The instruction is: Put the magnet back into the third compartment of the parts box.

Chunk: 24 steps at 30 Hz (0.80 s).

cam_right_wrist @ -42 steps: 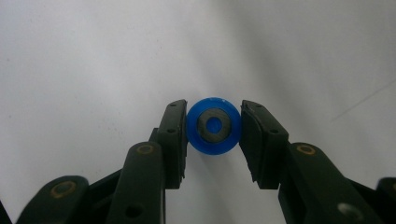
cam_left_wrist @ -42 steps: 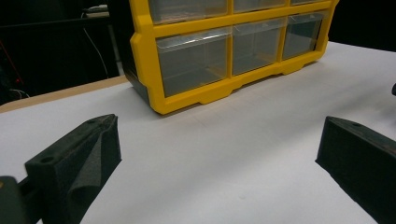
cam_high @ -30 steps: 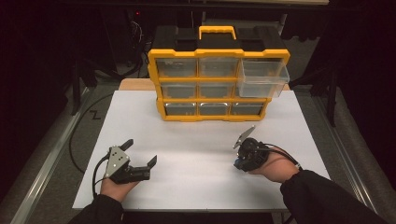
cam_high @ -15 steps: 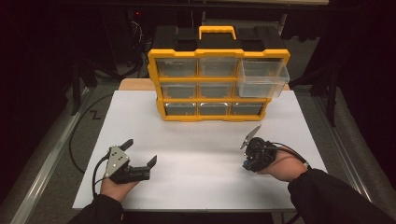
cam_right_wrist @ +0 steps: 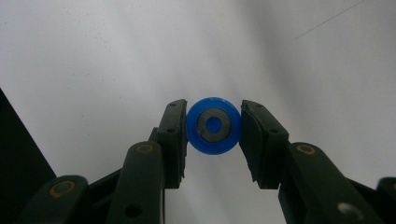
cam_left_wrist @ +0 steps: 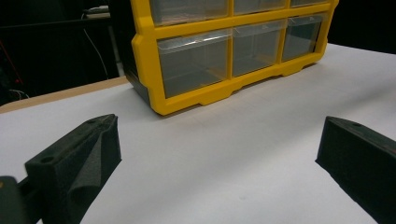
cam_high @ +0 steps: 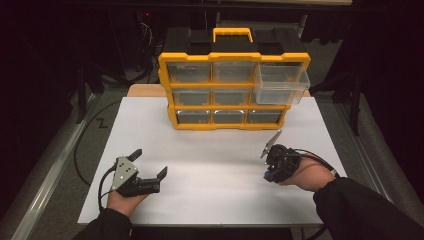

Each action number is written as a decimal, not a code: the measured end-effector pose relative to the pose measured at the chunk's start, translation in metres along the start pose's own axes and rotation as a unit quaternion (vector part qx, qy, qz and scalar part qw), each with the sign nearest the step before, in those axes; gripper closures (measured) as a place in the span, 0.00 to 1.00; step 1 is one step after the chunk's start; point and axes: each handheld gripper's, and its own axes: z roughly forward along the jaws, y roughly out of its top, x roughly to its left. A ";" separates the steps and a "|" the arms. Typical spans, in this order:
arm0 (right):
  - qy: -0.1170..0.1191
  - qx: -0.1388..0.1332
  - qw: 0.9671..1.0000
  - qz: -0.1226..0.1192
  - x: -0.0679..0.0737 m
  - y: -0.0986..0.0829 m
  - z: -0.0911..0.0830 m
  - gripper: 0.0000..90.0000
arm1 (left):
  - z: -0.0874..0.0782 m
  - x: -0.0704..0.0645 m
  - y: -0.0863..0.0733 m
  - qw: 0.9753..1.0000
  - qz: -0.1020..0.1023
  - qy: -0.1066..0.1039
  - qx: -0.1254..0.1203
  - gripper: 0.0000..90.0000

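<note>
From the high view, the left gripper [cam_high: 150, 167] is resting at the lower left of the table [cam_high: 215, 150], its jaws spread, while the right gripper [cam_high: 267, 162] is hovering at the lower right, below the yellow drawer cabinet [cam_high: 232, 87]. In the left gripper view, the wide-open jaws are framing the cabinet in the upper half. In the right gripper view, the jaws are pinching a blue ring [cam_right_wrist: 214, 126] at centre frame.

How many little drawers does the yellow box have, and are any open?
9, in three rows of three in the yellow box. The top right drawer is pulled out; the other eight are shut.

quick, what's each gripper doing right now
left gripper: open, jaws wide apart, holding nothing.
right gripper: closed on a small blue disc.
</note>
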 end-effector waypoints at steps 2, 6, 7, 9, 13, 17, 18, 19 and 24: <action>0.002 0.001 1.000 -0.003 0.000 0.000 -0.002 0.72 | 0.000 0.000 0.000 1.000 -0.001 0.000 -0.001 0.00; 0.000 0.005 1.000 -0.004 -0.001 0.002 -0.005 0.72 | 0.000 0.000 0.000 1.000 -0.002 0.001 -0.002 0.00; 0.000 0.006 1.000 -0.004 -0.001 0.002 -0.005 0.72 | 0.000 0.000 0.000 1.000 -0.002 0.002 -0.002 0.00; 0.000 0.008 1.000 -0.004 -0.002 0.003 -0.007 0.72 | 0.000 0.001 0.000 1.000 -0.002 0.002 -0.002 0.00; 0.002 0.012 1.000 -0.007 -0.002 0.004 -0.010 0.72 | 0.000 0.001 0.000 1.000 -0.004 0.000 -0.003 0.00; 0.003 0.012 1.000 -0.008 -0.003 0.005 -0.012 0.72 | 0.000 0.001 0.000 1.000 -0.004 0.000 -0.003 0.00; 0.004 0.013 1.000 -0.009 -0.003 0.005 -0.012 0.72 | 0.000 0.001 0.000 1.000 -0.004 0.000 -0.004 0.00; 0.004 0.012 1.000 -0.011 -0.003 0.005 -0.013 0.72 | 0.000 0.001 0.000 1.000 -0.004 0.000 -0.004 0.00; 0.003 0.012 1.000 -0.013 -0.003 0.006 -0.017 0.72 | 0.000 0.001 0.000 1.000 -0.002 0.000 -0.003 0.00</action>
